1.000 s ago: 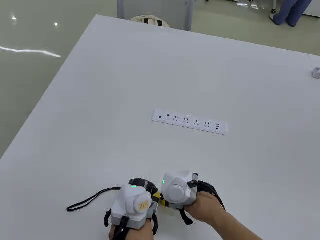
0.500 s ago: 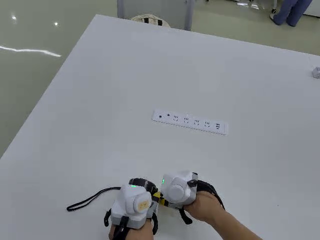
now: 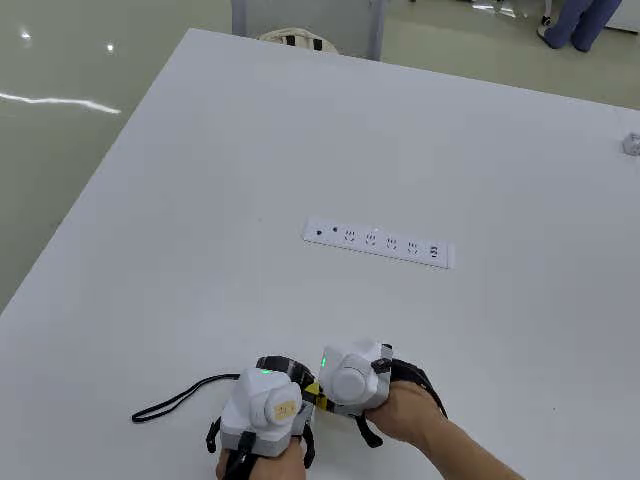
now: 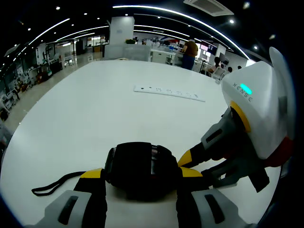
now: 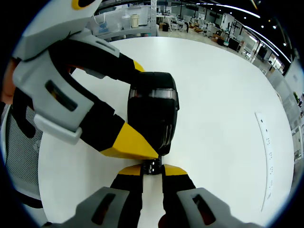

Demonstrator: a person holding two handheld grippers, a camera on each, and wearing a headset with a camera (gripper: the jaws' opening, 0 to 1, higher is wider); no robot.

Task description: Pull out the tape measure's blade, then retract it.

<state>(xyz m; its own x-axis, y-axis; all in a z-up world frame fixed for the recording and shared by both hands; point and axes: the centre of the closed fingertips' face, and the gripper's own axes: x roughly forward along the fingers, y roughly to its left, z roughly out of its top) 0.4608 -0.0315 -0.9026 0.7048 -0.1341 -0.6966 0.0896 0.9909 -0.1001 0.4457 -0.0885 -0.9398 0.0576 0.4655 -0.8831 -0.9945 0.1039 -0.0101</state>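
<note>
On the tabletop point(image 3: 300, 150), at 6 o'clock in the head view, the tape point(image 4: 141, 161) sits clamped across its sides in your left claw point(image 4: 141, 175). Your right claw point(image 5: 153, 169), at 3 o'clock of the left, is pinched on the blade point(image 5: 152, 166) at its tip. The tape looks hard, smooth and light; the blade thin and springy, so pull by that tip. Your left hand point(image 3: 262, 465) and right hand point(image 3: 408, 412) sit low, claws angled inward, almost touching

A black tape measure point(image 3: 283, 367) is seemingly clamped between the left gripper point(image 3: 275, 388) and right gripper point(image 3: 322, 392); a power strip point(image 3: 377, 242) is seen beyond them.
</note>
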